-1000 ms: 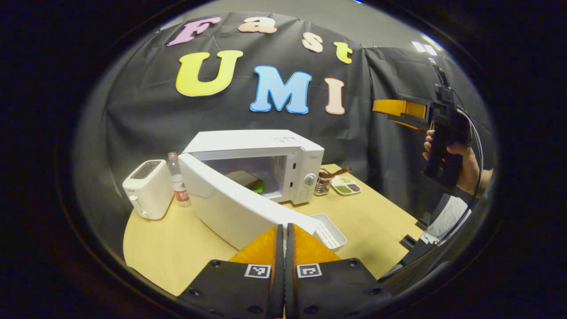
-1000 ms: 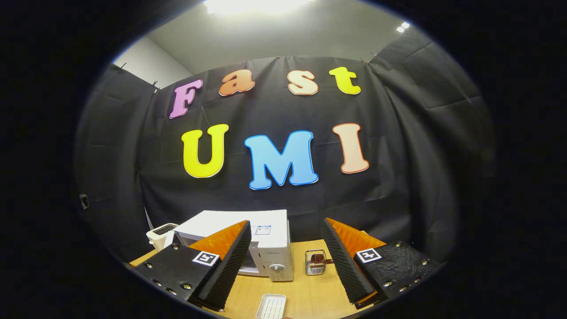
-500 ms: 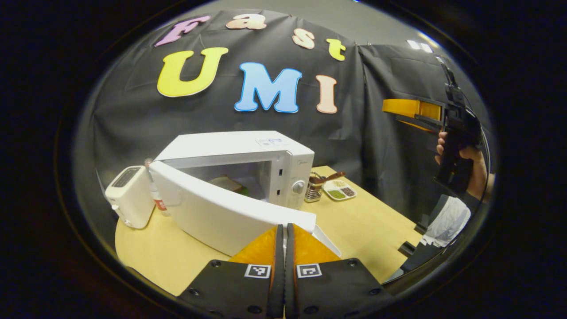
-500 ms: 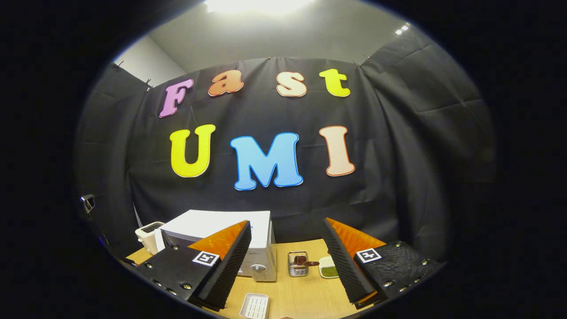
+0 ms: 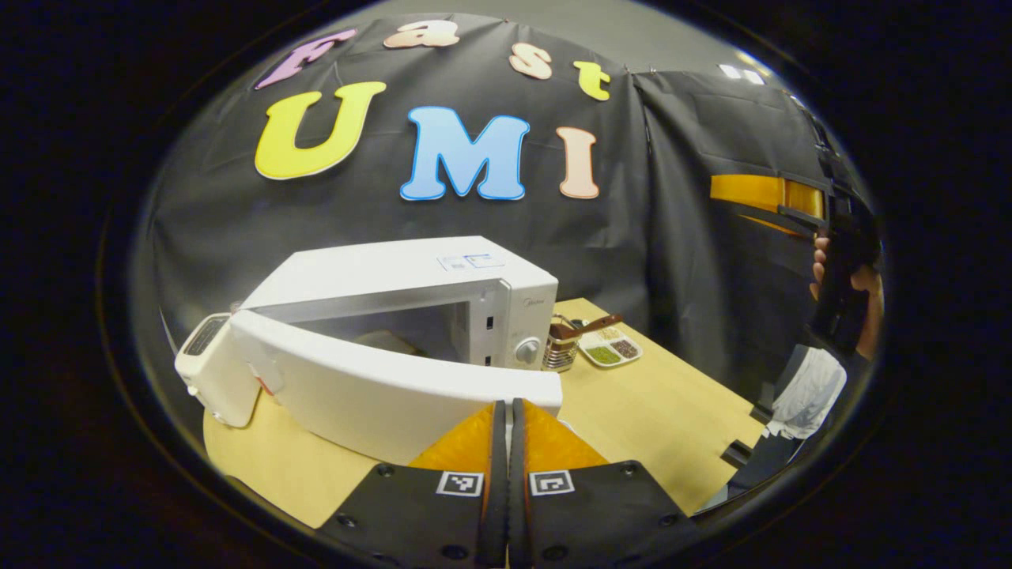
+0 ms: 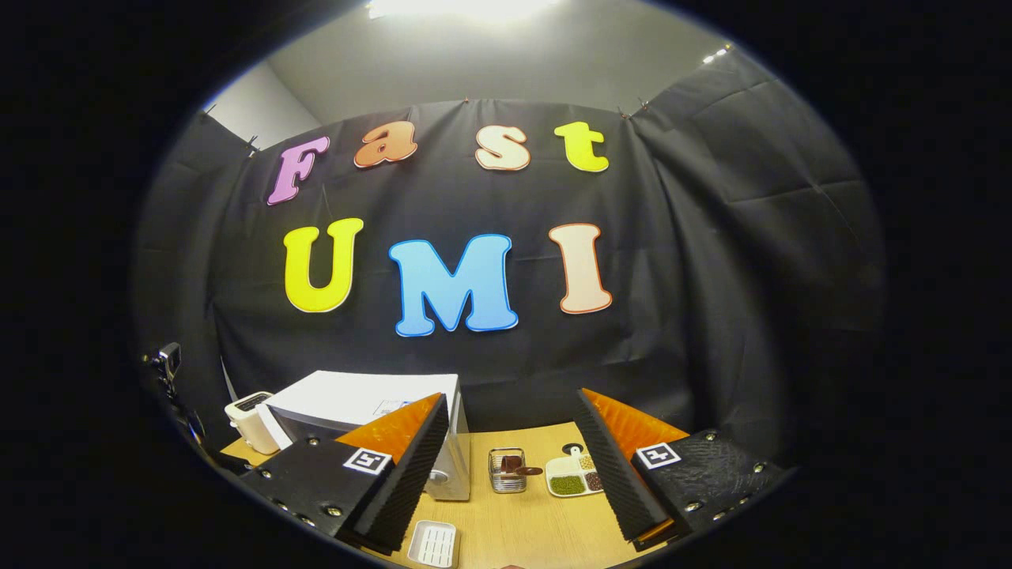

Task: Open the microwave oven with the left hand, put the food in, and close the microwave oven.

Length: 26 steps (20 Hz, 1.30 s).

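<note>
Closing the microwave [image 5: 411, 316] door [image 5: 379, 391] with the left gripper [image 5: 506, 442].

Lying from left to right across the left gripper view, the door is standing half open, its free edge touching the gripper's pressed-together fingers; food [image 5: 387, 341] is sitting inside, partly hidden. The right gripper [image 6: 510, 466], fingers apart and holding nothing, is hanging well apart, so the left is nearer for pushing toward the oven.

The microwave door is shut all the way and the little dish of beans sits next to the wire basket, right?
Not quite. The microwave door is partly open, not shut: the left gripper view shows a gap with the inside visible behind it. The closed left gripper is against the door's edge. The dish of beans does sit next to the wire basket.
</note>
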Available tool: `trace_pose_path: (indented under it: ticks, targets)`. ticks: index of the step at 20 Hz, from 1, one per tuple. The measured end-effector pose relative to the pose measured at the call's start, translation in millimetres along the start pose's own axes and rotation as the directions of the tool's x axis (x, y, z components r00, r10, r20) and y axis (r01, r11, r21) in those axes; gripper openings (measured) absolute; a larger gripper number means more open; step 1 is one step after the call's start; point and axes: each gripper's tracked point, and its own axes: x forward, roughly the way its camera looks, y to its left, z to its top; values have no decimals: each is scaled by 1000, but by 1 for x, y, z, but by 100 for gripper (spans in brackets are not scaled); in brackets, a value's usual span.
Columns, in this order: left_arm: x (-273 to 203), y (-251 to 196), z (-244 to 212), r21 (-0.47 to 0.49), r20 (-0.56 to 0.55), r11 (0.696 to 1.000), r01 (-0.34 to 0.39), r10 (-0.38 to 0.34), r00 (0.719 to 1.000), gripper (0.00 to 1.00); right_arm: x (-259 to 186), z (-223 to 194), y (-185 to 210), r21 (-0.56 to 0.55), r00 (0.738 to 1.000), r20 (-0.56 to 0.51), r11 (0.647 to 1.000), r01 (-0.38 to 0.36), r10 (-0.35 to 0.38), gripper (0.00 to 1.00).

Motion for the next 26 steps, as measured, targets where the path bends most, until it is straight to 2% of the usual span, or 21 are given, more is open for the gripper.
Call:
trace_pose_path:
  ticks: [12, 26]
  targets:
    - [46, 3, 15, 1, -5, 1000, -21, 21, 1000, 7, 2, -8, -28, 9, 998, -24, 999, 51, -51, 96]
    - [99, 11, 36, -65, -2, 995, -81, 81, 997, 8, 25, -19, -46, 13, 998, -51, 999, 42, -41, 96]
